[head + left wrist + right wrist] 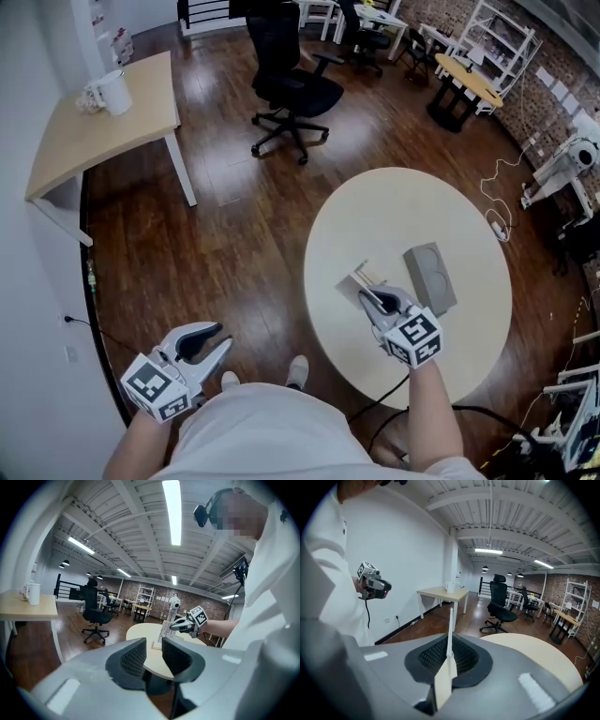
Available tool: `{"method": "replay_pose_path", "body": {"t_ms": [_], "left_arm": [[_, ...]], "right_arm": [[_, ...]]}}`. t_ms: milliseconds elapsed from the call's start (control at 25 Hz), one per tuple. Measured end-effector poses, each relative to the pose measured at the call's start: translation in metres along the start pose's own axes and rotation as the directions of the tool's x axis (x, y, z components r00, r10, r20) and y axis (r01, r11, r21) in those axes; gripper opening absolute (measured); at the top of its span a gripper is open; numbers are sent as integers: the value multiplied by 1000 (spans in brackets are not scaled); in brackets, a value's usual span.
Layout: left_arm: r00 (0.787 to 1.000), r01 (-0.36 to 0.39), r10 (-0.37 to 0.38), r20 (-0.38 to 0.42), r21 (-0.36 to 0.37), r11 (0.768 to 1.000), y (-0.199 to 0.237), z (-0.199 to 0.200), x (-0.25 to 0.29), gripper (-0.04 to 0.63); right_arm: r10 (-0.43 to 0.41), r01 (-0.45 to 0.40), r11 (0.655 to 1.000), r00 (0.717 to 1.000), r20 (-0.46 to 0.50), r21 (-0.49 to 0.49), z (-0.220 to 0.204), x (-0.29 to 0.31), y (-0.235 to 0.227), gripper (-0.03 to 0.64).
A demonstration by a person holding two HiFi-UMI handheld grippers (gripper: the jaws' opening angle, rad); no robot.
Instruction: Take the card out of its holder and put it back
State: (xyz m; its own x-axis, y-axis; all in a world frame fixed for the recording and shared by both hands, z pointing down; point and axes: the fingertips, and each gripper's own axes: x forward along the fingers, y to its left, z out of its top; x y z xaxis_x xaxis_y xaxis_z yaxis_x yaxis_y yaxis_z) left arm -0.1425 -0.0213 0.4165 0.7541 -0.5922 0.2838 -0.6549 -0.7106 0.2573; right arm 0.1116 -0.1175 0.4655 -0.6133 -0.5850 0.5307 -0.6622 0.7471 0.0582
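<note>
My right gripper (367,296) hovers over the round cream table (403,202), shut on a thin white card (353,285). In the right gripper view the card (450,634) stands edge-on between the pads of the right gripper (450,644). The small wooden holder (366,274) lies just beyond the fingertips. From the left gripper view the card (166,629) stands upright over the holder's base (156,645); whether they touch I cannot tell. My left gripper (220,343) hangs off the table over the floor, open and empty, its jaws (153,643) apart.
A grey block (431,278) lies on the table just right of the holder. A white cable (497,225) hangs at the table's right edge. A black office chair (291,89) stands farther back, and a wooden desk (103,127) with a white mug (114,92) is far left.
</note>
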Motion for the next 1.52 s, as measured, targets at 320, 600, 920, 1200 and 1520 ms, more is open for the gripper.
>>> {"method": "replay_pose_path", "body": {"t_ms": [320, 600, 920, 1200, 1520], "left_arm": [[1000, -9, 9, -5, 28, 1000, 34, -18, -66, 109], [999, 29, -28, -31, 28, 999, 50, -43, -100, 107], [994, 112, -112, -8, 21, 993, 35, -35, -97, 104], [988, 151, -151, 14, 34, 988, 17, -16, -75, 106], [994, 101, -102, 27, 36, 994, 10, 8, -27, 106]], "right_arm": [[68, -68, 997, 998, 10, -31, 35, 4, 135, 21], [118, -118, 993, 993, 23, -13, 48, 8, 210, 21], [91, -92, 995, 995, 33, 35, 48, -4, 209, 21], [20, -21, 997, 1000, 12, 77, 25, -17, 141, 21], [-50, 53, 994, 998, -29, 100, -13, -24, 20, 21]]}}
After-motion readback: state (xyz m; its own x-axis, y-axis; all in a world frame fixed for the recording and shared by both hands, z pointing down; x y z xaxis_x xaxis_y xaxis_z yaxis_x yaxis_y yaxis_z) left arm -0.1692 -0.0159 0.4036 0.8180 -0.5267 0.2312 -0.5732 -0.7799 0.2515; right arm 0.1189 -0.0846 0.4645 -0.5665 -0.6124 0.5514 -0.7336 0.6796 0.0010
